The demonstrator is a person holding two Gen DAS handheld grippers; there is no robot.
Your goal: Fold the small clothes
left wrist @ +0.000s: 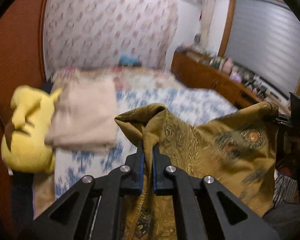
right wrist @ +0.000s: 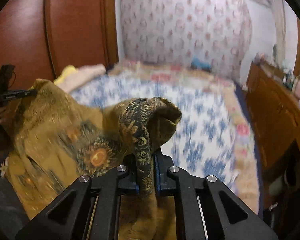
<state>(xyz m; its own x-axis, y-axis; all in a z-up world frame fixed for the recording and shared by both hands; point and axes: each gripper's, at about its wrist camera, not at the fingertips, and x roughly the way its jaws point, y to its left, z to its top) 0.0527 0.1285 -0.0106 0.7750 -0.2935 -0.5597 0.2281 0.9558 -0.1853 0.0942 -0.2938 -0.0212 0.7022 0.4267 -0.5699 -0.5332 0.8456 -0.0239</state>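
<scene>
In the left wrist view, a yellow plush toy (left wrist: pixel 28 134) sat at the far left on the bed, against the red-brown wardrobe (left wrist: pixel 16 64). Just beside it to the right lay a folded beige cloth (left wrist: pixel 86 118), touching the toy's edge, on the blue-and-white floral bedspread (left wrist: pixel 170 104). In the middle, the left gripper (left wrist: pixel 148 156) was clamped on an edge of the gold patterned garment (left wrist: pixel 220 142), the fabric pinched narrowly between its 2 blue-lined fingers (left wrist: pixel 140 160) and bunched above them. The garment was held up off the bed and stretched to the right, where the right gripper (left wrist: pixel 278 118) held its far corner. Further right stood a wooden dresser (left wrist: pixel 210 76) with small items on top, below a window blind (left wrist: pixel 268 38).

In the right wrist view, the left gripper (right wrist: pixel 30 93) appeared at the far left edge, gripping the garment's (right wrist: pixel 56 124) corner in front of the wardrobe (right wrist: pixel 60 26). The cloth hung between the 2 tools, showing a round orange motif. At the centre, the right gripper (right wrist: pixel 150 160) was closed on a dark-patterned hem, which folded over above the fingers (right wrist: pixel 157 164). Beyond lay the bedspread (right wrist: pixel 206 124), blurred, and the dresser (right wrist: pixel 276 104) at the right.
</scene>
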